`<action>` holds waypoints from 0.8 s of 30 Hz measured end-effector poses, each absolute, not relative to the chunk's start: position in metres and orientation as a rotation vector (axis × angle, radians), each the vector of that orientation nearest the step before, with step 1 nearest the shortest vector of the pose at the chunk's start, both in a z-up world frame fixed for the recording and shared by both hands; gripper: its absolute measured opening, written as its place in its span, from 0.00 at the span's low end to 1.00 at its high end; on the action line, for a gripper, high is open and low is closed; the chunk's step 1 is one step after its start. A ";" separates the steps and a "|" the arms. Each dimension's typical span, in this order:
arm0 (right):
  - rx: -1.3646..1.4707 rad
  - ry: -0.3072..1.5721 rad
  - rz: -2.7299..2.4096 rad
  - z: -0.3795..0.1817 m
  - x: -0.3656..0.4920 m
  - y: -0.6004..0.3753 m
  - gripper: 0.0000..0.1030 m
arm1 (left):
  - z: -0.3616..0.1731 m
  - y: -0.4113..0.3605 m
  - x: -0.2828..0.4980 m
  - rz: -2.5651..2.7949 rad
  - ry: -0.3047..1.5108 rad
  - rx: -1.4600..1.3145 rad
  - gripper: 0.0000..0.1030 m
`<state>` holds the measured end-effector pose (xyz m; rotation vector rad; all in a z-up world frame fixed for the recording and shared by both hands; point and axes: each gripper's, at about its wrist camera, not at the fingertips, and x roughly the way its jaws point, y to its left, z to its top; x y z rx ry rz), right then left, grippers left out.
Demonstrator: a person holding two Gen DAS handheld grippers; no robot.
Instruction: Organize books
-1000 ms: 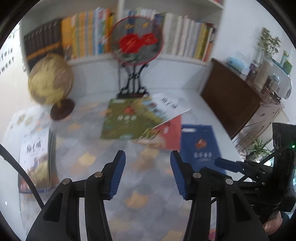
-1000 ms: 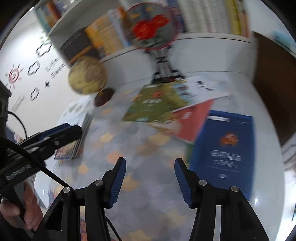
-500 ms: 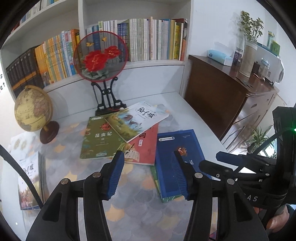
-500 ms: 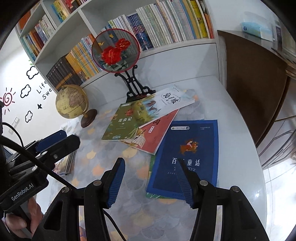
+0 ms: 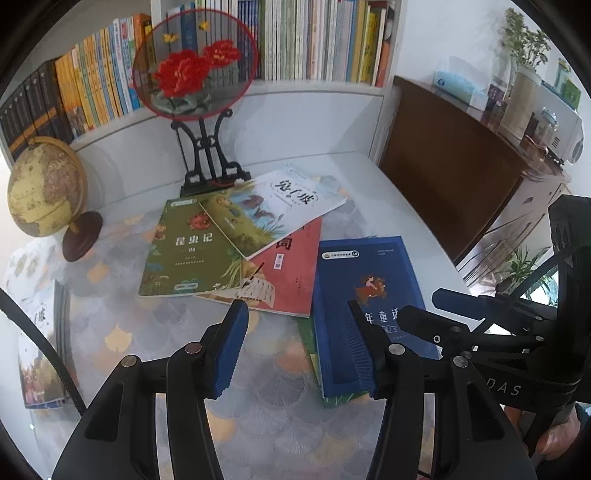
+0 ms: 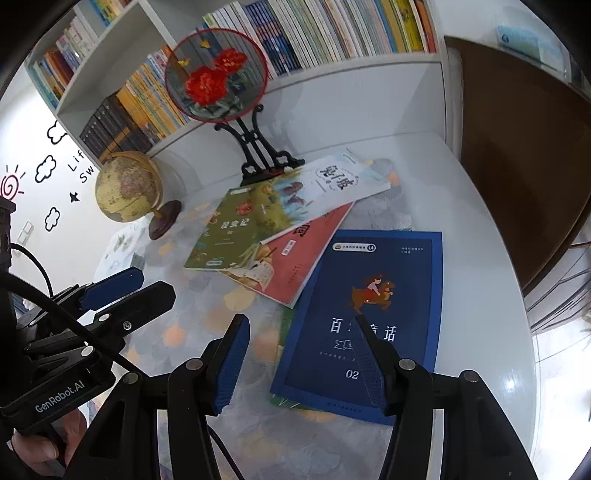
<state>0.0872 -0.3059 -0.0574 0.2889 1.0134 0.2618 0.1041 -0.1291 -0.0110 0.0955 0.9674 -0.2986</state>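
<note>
- Books lie loose on the table – a heap at the middle, none squared up, so by my reading you are near the start.
- White book sits on top, tilted, its lower part over the green book and the red book.
- Green book lies flat at the left of the heap, its right edge on the red one.
- Blue book lies nearest you, just right of the red book, with a thin green cover peeking out beneath its near edge.
- One more book rests apart at the table's left edge, next to the globe; whether it is a stack started or a stray, you cannot tell from here.
- Your left gripper hangs over the bare cloth in front of the heap, jaws spread, nothing between them.
- Your right gripper hangs over the blue book's near left corner, jaws also spread and empty – no pad touches a cover.
- Shelves behind look full and tidy; the fan stand is at the back of the table, just behind the heap.
- Left to do, as I judge it: lift or slide each book, align them into one pile or shelve them. All of it remains.
</note>
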 end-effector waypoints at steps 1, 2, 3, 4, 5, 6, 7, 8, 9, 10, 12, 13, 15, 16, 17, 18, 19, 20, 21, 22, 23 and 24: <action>0.292 1.022 0.259 -0.061 0.090 -0.307 0.53 | -0.014 -0.129 0.107 -0.298 0.974 0.097 0.49; 0.293 1.030 0.257 -0.064 0.093 -0.309 0.53 | -0.018 -0.130 0.110 -0.295 0.982 0.099 0.49; 0.294 1.038 0.252 -0.068 0.095 -0.311 0.53 | -0.024 -0.131 0.114 -0.296 0.994 0.102 0.49; 0.294 1.050 0.242 -0.074 0.099 -0.314 0.53 | -0.030 -0.131 0.117 -0.300 1.007 0.102 0.49; 0.294 1.057 0.235 -0.077 0.100 -0.316 0.53 | -0.036 -0.131 0.119 -0.309 1.016 0.102 0.49; 0.295 1.067 0.220 -0.083 0.102 -0.321 0.53 | -0.047 -0.130 0.122 -0.331 1.036 0.096 0.49; 0.292 1.071 0.205 -0.087 0.102 -0.325 0.53 | -0.056 -0.129 0.124 -0.346 1.061 0.089 0.49; 0.280 1.078 0.179 -0.093 0.102 -0.329 0.53 | -0.068 -0.128 0.126 -0.366 1.091 0.078 0.49; 0.263 1.089 0.150 -0.099 0.102 -0.334 0.53 | -0.082 -0.127 0.128 -0.403 1.126 0.051 0.49; 0.257 1.105 0.127 -0.107 0.101 -0.338 0.53 | -0.094 -0.126 0.129 -0.431 1.154 0.027 0.49; 0.285 1.140 0.097 -0.123 0.100 -0.350 0.53 | -0.116 -0.129 0.131 -0.480 1.216 -0.013 0.49; 0.296 1.158 0.080 -0.130 0.100 -0.354 0.53 | -0.126 -0.130 0.130 -0.504 1.236 -0.036 0.49; 0.329 1.194 0.048 -0.145 0.099 -0.364 0.53 | -0.143 -0.133 0.131 -0.538 1.281 -0.088 0.49; 0.344 1.200 0.039 -0.150 0.099 -0.368 0.53 | -0.149 -0.134 0.132 -0.551 1.299 -0.114 0.49; 0.359 1.207 0.027 -0.155 0.099 -0.373 0.53 | -0.154 -0.135 0.132 -0.560 1.316 -0.136 0.49; 0.367 1.213 0.019 -0.157 0.098 -0.375 0.53 | -0.159 -0.136 0.131 -0.570 1.327 -0.154 0.49; 0.381 1.219 0.018 -0.160 0.098 -0.378 0.53 | -0.161 -0.138 0.131 -0.584 1.332 -0.168 0.49; 0.396 1.221 0.024 -0.162 0.098 -0.379 0.52 | -0.162 -0.139 0.130 -0.585 1.330 -0.170 0.49; 0.415 1.227 0.037 -0.165 0.098 -0.380 0.52 | -0.162 -0.140 0.129 -0.587 1.326 -0.166 0.49; 0.429 1.234 0.055 -0.167 0.098 -0.380 0.52 | -0.162 -0.140 0.129 -0.590 1.327 -0.164 0.49; 0.432 1.240 0.068 -0.169 0.099 -0.378 0.52 | -0.162 -0.141 0.129 -0.595 1.329 -0.167 0.49; 0.422 1.242 0.066 -0.169 0.099 -0.375 0.52 | -0.163 -0.140 0.130 -0.600 1.332 -0.177 0.49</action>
